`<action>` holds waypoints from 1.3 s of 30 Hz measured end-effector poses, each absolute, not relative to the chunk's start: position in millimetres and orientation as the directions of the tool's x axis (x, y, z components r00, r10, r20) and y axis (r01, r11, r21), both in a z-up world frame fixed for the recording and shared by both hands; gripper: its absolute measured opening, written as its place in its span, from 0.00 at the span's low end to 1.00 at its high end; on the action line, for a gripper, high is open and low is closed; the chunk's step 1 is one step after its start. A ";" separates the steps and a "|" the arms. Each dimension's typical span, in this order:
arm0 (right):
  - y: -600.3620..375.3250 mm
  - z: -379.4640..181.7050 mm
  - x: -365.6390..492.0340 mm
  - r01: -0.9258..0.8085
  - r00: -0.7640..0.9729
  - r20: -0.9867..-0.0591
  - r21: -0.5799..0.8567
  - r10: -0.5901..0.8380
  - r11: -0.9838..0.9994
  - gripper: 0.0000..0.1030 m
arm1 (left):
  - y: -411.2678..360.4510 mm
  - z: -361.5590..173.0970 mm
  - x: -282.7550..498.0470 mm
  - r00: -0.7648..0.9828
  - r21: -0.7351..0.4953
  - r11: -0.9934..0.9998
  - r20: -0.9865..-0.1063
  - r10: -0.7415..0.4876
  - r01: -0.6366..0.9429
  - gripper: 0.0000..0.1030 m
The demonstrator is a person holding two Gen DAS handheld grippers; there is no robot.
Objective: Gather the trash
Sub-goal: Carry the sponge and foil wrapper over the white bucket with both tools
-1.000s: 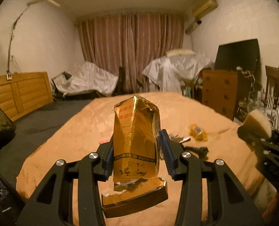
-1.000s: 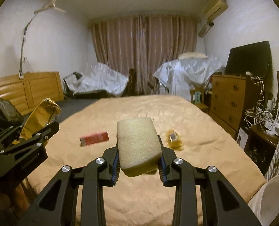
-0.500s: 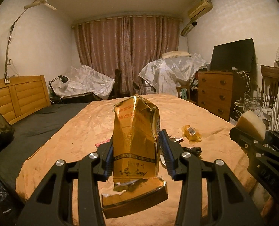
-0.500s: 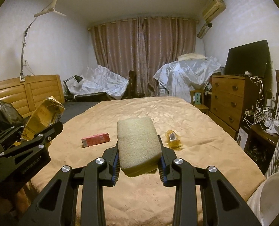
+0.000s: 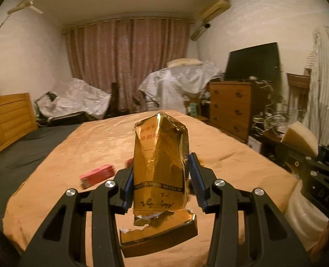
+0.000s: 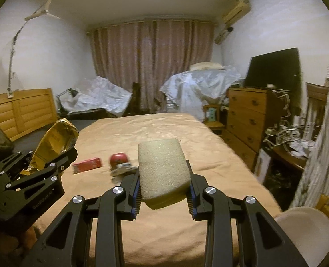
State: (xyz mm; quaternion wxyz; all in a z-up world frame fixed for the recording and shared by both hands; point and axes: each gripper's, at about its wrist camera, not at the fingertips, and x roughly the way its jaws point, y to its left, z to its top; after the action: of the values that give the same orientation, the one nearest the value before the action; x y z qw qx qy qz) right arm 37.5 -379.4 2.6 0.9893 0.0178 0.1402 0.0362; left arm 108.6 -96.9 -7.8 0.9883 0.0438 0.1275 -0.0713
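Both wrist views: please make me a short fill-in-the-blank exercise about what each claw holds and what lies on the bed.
1. The left claw is shut on a torn ____ carton.
2. The right claw is shut on a pale block of ____.
3. On the blanket lies a flat box of ____ colour.
4. The black screen stands on a wooden ____.

Missing words: gold; sponge; red; dresser
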 end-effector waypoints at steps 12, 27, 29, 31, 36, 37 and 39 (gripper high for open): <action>-517.3 12.8 -9.3 0.169 0.928 -0.336 -0.003 -0.160 0.986 0.33 | -216.0 -9.1 106.7 0.872 0.076 0.907 -0.316 -0.372 0.415 0.41; -685.0 -43.1 -35.9 0.342 0.768 -0.593 0.058 -0.243 0.938 0.33 | -355.7 -57.4 104.5 0.608 0.011 0.730 -0.563 -0.560 0.683 0.41; -705.7 -57.4 -32.4 0.347 0.734 -0.644 0.081 -0.217 0.934 0.33 | -368.0 -70.0 107.0 0.562 -0.002 0.709 -0.608 -0.561 0.706 0.41; -720.2 -71.2 -30.0 0.350 0.704 -0.682 0.088 -0.200 0.933 0.33 | -378.0 -82.2 109.2 0.522 -0.013 0.692 -0.646 -0.557 0.722 0.41; -739.2 -99.4 -19.8 0.346 0.652 -0.739 0.088 -0.172 0.934 0.33 | -396.0 -109.4 115.4 0.452 -0.027 0.670 -0.718 -0.529 0.742 0.41; -734.4 -102.1 -17.9 0.346 0.648 -0.742 0.087 -0.171 0.934 0.33 | -397.3 -112.6 115.3 0.447 -0.025 0.668 -0.725 -0.525 0.744 0.41; -730.7 -107.6 -16.3 0.344 0.640 -0.749 0.085 -0.168 0.935 0.33 | -400.0 -118.0 116.4 0.439 -0.022 0.666 -0.736 -0.516 0.746 0.41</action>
State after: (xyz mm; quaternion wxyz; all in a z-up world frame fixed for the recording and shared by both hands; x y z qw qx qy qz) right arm -16.3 -730.7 -107.6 0.8989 0.1105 0.3994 -0.1425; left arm 116.4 -400.0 -118.0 0.8341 0.1550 0.3707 -0.3781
